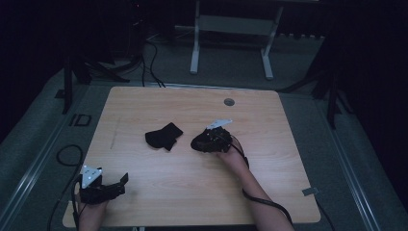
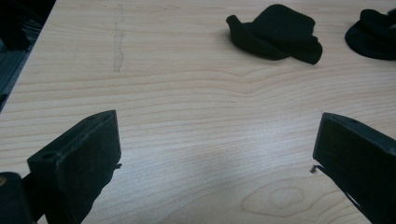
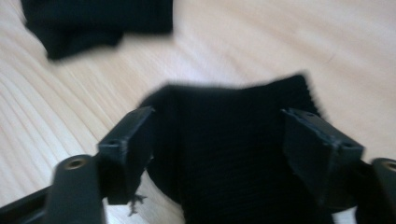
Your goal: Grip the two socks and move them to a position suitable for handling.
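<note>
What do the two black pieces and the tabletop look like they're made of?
Both black pieces: soft knit fabric, probably socks; matte, rumpled, with fine ribbing under the open right gripper. Tabletop: light wood or wood-look laminate, smooth, slightly glossy, with printed-looking grain.

The high view is pretty dim overall: the room around the table falls off into near black, and only the wood top catches soft, even light. Shadows there are faint. The left gripper view is brighter and sharp, with a pale sheen on the wood between the jaws. The right gripper view is blurry all over, so the black cloth has smeared edges and barely any texture.
</note>
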